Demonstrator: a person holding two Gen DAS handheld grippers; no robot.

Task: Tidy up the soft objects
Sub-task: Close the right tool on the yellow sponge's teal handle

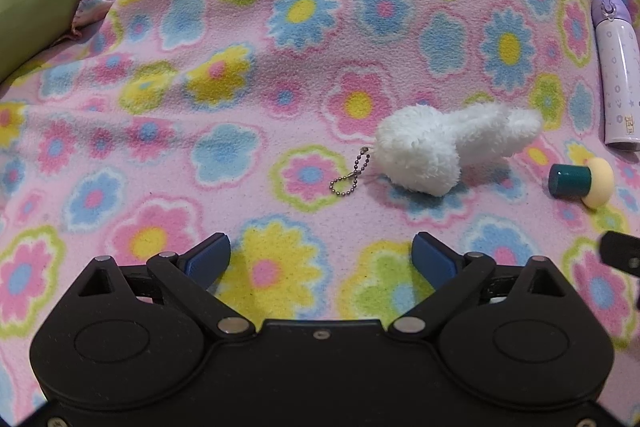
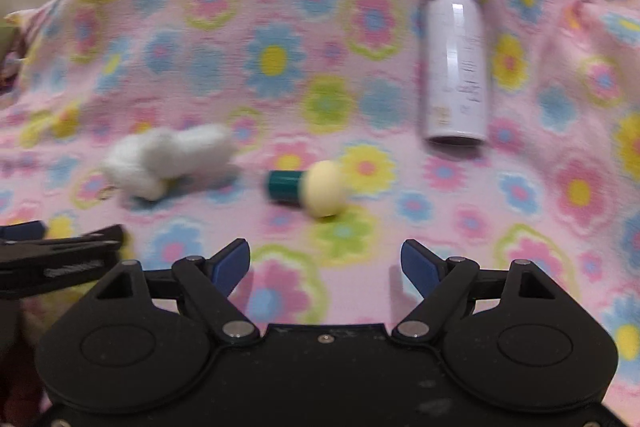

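Plush keychain point(image 1: 436, 147) and sponge applicator point(image 1: 582, 183) lie untouched on the floral blanket point(image 1: 240, 67), beside a bottle point(image 1: 616, 75); left gripper point(image 1: 322, 255) and right gripper point(image 2: 326, 261) jaws gape empty, organizing apparently unstarted.

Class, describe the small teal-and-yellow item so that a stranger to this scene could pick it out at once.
Start from the flowered pink blanket covering the whole surface. Between the fluffy white plush keychain and the lilac bottle lies a little mushroom-shaped object on its side. Its dark teal stub and smooth pale yellow dome set it apart from both neighbours.
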